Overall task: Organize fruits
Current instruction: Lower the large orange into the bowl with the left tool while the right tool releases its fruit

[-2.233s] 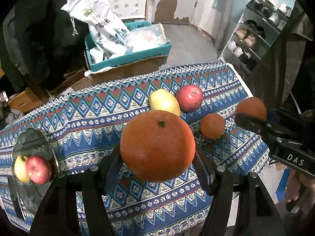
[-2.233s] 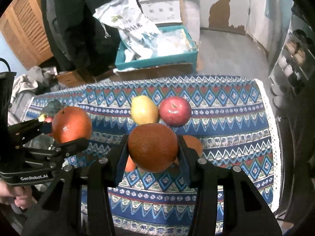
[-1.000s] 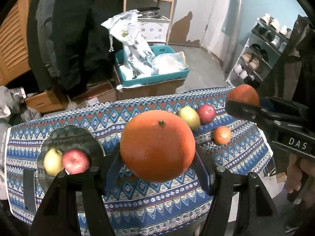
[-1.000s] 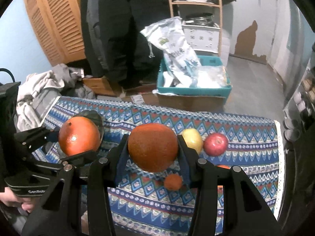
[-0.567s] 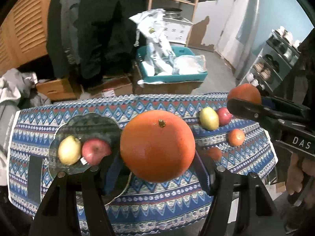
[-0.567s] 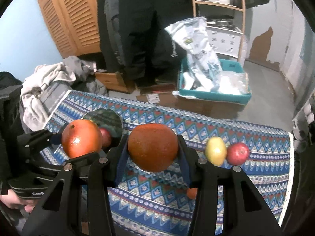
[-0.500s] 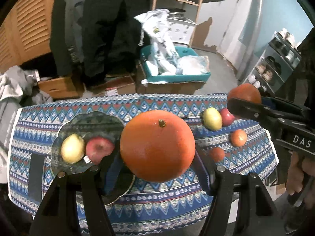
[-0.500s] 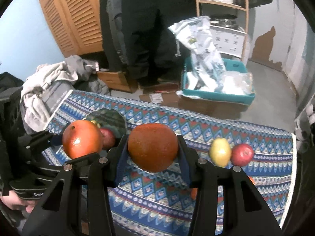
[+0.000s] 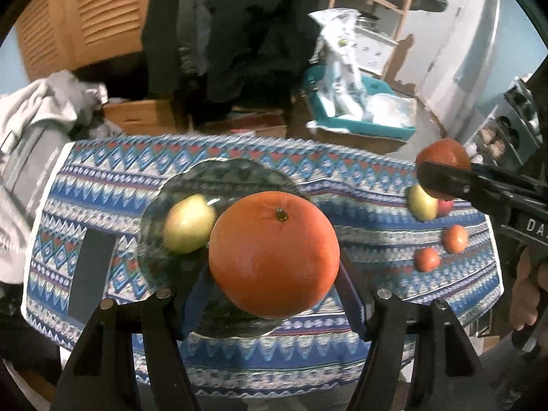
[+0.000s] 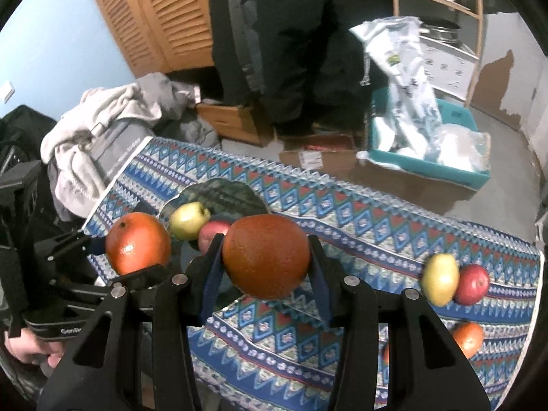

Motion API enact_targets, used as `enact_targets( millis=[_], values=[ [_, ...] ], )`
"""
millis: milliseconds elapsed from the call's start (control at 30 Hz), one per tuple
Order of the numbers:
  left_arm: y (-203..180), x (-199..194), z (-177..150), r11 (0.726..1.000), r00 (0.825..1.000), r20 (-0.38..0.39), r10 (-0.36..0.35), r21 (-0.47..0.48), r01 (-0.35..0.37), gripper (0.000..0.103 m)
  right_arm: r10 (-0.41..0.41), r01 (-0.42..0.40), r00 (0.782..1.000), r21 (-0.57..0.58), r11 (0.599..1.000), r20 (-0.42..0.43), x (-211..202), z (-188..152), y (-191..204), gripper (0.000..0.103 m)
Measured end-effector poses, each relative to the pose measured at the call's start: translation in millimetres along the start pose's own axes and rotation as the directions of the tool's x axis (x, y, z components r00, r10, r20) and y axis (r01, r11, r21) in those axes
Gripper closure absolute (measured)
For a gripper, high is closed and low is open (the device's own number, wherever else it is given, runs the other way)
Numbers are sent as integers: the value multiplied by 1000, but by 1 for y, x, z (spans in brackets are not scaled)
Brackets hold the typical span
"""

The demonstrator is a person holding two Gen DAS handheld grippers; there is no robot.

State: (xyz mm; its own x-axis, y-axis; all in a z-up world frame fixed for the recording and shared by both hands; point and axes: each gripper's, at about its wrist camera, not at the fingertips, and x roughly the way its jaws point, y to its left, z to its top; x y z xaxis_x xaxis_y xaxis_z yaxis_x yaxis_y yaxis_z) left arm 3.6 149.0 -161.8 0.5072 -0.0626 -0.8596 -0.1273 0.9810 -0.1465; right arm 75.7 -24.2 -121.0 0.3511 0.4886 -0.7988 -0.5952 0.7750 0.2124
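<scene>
Fruits are split between two grips, a plate and the cloth. The left gripper [image 9: 274, 257] is clamped on a big orange [image 9: 274, 255], stem scar up, its pads pressed against both sides, and the fruit hangs over the near part of the dark plate [image 9: 236, 174]. On that plate lie a yellow apple [image 9: 188, 223] and, seen from the right wrist view, a red apple [image 10: 214, 231] just beside it; the left wrist view hides the red one behind the held fruit. The right gripper [image 10: 266, 262] is closed on a darker, browner orange [image 10: 266, 262], held above the patterned tablecloth [image 10: 342, 212] to the right of the plate. Each gripper shows in the other's view, fruit in its jaws, with part of a hand [image 10: 30, 349] under the left one. Toward the cloth's right end sit a second yellow apple [image 10: 440, 279] and a second red apple [image 10: 472, 284], touching, and nearer the front edge two small tangerines [image 9: 455, 238] lie apart from each other. Behind the table stand a teal crate [image 10: 445, 167] with white bags, cardboard boxes and a pile of grey clothes [image 10: 102, 120].
</scene>
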Motion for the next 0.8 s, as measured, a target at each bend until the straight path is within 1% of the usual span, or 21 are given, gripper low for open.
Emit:
enact_targets(
  millis=[200,433,567,800],
  values=[
    [28,16,-14,999,999,-37,26,-34,-27,34,17,-18,999,-35,999,-42,34,2,19,57],
    [57,46,-26,993,992,-112,59,-91,-69,34,37,-42,992,-40,998,-121,73,-7,30,57],
    [67,61,-31,990,987,-156,46,-126,-66,34,47,-54,986,-41,998,-159,90,-14,34,57],
    [74,83,-39,985,977,-202,71,-139,-100,34,58,-71,976,-56,996,-212,113,-26,41,57]
  ],
)
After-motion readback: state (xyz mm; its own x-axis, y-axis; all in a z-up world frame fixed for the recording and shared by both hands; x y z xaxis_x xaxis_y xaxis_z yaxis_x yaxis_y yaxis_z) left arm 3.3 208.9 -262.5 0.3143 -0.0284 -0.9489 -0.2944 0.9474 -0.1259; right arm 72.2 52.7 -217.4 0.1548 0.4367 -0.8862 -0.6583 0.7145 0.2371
